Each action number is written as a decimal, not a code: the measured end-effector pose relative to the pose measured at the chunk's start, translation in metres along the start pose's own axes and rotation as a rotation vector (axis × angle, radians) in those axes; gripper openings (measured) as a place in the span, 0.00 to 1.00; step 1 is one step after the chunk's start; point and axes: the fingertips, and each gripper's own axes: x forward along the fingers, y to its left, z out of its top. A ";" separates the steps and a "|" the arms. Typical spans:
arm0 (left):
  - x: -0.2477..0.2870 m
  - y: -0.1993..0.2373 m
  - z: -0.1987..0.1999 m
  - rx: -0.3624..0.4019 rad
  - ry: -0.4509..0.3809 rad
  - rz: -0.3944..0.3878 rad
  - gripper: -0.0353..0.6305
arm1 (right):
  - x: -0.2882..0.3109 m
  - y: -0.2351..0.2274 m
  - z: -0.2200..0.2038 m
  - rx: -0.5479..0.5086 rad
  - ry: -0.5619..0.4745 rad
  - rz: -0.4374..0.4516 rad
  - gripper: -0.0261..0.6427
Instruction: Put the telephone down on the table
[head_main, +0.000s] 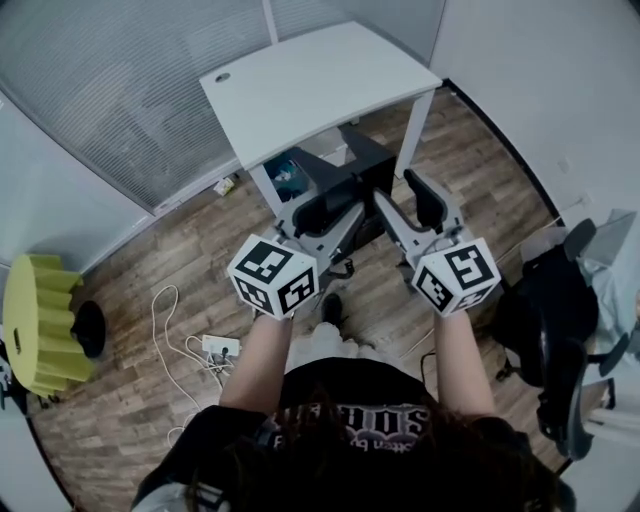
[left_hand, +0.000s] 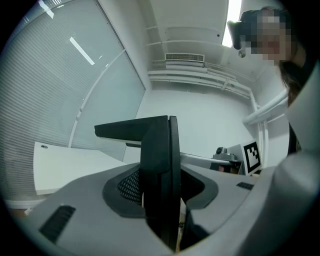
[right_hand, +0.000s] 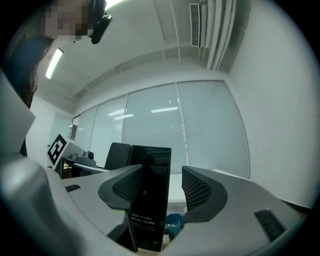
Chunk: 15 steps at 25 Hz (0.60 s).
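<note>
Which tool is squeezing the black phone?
The left tool: its jaws pinch the telephone. The right tool stands open, with a gap beside the telephone.

Lower end of the telephone (right_hand: 150, 200) was cut off below, its white print (right_hand: 141, 220) was too small to read, chair (head_main: 548, 325) was cropped at right.

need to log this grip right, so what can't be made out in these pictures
- Right gripper view: the print on the telephone is too small to read.
- Left gripper view: the telephone stands edge-on between the left gripper's jaws, so its broad faces are hidden.
- Head view: the bodies of both grippers cover most of the telephone, so there its shape, and the gap beside the right gripper's far jaw, cannot be seen.
</note>
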 end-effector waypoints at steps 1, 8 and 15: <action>0.005 0.005 0.001 0.000 0.000 -0.009 0.30 | 0.006 -0.004 -0.001 0.000 0.002 0.000 0.41; 0.042 0.050 0.015 -0.019 -0.004 -0.062 0.30 | 0.055 -0.034 -0.001 -0.003 0.015 -0.001 0.41; 0.081 0.108 0.038 -0.019 0.004 -0.104 0.30 | 0.119 -0.068 0.007 0.012 0.014 0.014 0.41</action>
